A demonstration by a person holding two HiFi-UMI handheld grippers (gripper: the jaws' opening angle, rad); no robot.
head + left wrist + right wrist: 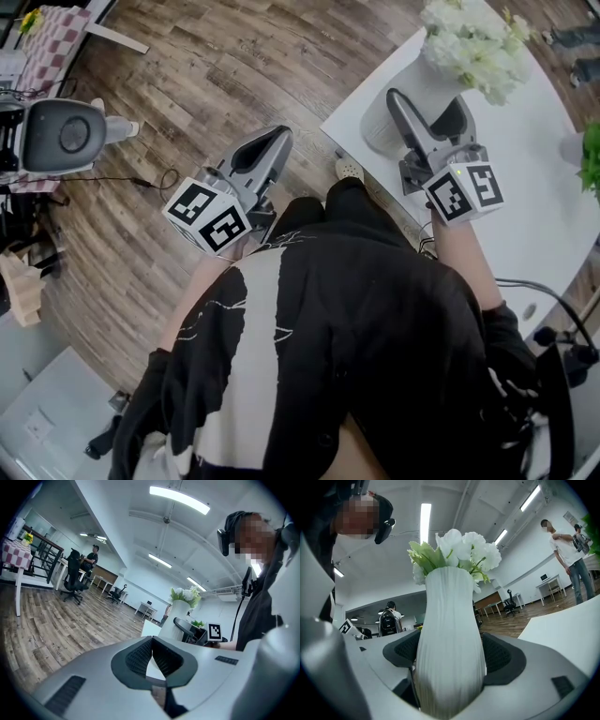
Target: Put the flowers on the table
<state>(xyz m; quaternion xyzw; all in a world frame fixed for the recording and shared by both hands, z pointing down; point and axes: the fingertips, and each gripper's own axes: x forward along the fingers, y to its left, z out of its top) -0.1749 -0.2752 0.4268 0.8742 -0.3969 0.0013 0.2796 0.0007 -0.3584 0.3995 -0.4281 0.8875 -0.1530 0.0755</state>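
Note:
A ribbed white vase (447, 606) holding white flowers (464, 550) fills the right gripper view, and my right gripper (451, 654) is shut on its body, with a dark pad pressing each side. From the head view the vase (378, 120) leans over the near-left corner of the white table (530, 202), its flowers (473, 42) further in, and the right gripper (433, 105) around it. I cannot tell whether its base rests on the table. My left gripper (279, 141) hangs over the wooden floor left of the table, shut on nothing. The left gripper view shows its tips (151, 638) meeting and the vase (180, 613) beyond.
A green plant (591, 155) stands at the table's right edge and a black cable (539, 295) runs along its near side. A grey machine (61, 136) and a checkered cloth (52, 42) sit at the far left. A person (569, 559) stands beyond the table.

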